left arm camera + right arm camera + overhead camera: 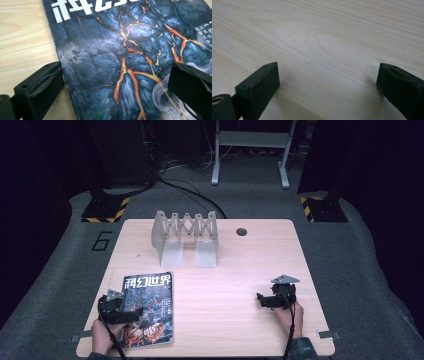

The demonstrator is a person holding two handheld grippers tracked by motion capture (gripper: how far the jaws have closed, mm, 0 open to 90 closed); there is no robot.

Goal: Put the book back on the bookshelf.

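Left gripper: the black two-jaw left gripper (131,312) is held low over the near left corner of the light wooden table (225,270), its jaws spread wide apart; in the left gripper view (117,82) one jaw is seen at the magazine's edge and the other over its cover.
Magazine: a flat magazine with a dark cracked-lava cover and white title characters (148,310) is laid along the table's near left edge (125,55).
Rack: a pale grey folding zigzag rack on two flat feet (186,237) is stood upright near the far edge, left of centre.
Hole: a small round dark hole (241,231) is seen near the far edge, right of the rack.
Right gripper: the black two-jaw right gripper (261,299), topped by a grey plate, is held near the right edge, jaws parted widely over bare wood (328,77).
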